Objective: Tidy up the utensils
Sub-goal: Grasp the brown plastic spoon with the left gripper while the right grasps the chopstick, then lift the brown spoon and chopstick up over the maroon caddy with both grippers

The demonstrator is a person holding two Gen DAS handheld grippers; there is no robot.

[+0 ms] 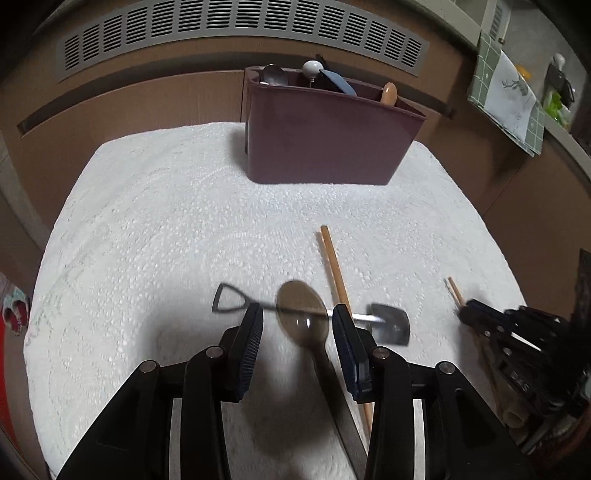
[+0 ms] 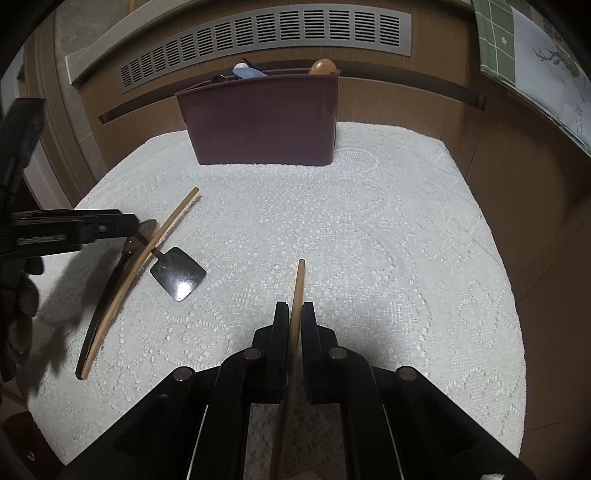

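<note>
A maroon utensil box (image 1: 325, 144) stands at the far edge of the white cloth, also in the right wrist view (image 2: 262, 122), with several utensils inside. My left gripper (image 1: 297, 321) is open around a dark spoon (image 1: 304, 314); its fingers do not touch the bowl. A small shovel-shaped metal spoon (image 1: 391, 323) lies under it, beside a wooden chopstick (image 1: 334, 266). The right wrist view shows the shovel spoon (image 2: 179, 273), that chopstick (image 2: 147, 254) and the left gripper (image 2: 136, 225). My right gripper (image 2: 295, 310) is shut on another chopstick (image 2: 298, 284), also seen from the left (image 1: 465, 314).
The white lace cloth (image 2: 369, 240) covers a small table with edges close on all sides. Brown cabinet fronts with a grey vent grille (image 1: 240, 33) stand behind. A green checked towel (image 1: 509, 99) hangs at the right.
</note>
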